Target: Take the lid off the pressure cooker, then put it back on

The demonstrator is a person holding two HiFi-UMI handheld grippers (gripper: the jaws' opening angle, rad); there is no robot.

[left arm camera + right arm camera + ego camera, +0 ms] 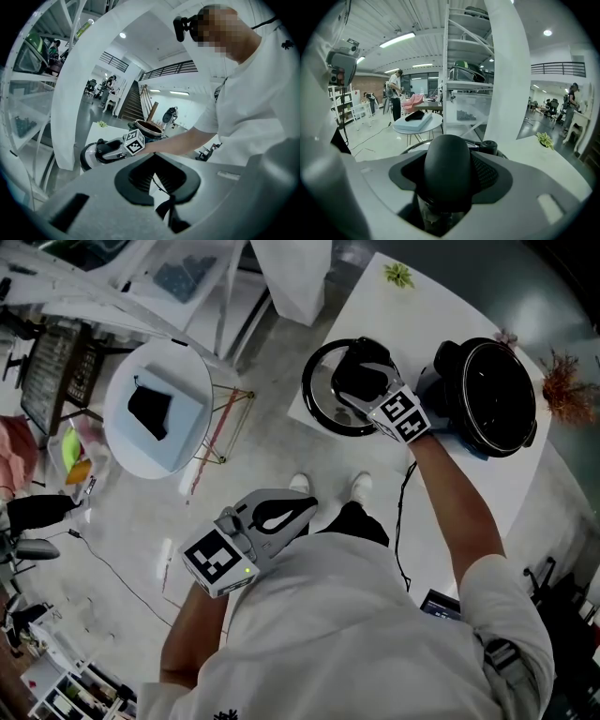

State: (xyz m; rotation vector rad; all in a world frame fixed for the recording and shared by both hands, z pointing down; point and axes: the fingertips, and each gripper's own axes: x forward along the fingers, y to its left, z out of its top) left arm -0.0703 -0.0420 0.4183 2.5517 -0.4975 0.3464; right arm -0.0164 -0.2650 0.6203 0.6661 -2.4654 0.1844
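Since the lid [319, 395] lies off the pressure cooker pot [492, 395], on the white table [394, 315] just beside it, I judge the step in hand to be carrying it back. The right gripper [361, 376] has its jaws closed round the lid's black handle [446, 171], which fills the space between them. That grip should stay firm. The lid should go up level, be centred over the pot's rim, and then be lowered without tipping. The left gripper [281, 515] hangs back by the person's body with its jaws together on nothing; it could steady the pot.

The right gripper covers much of the lid, so I cannot tell whether the rim sits flat on the table. The pot's inside is dark, and any locking lugs on it or on the lid are too small to see.
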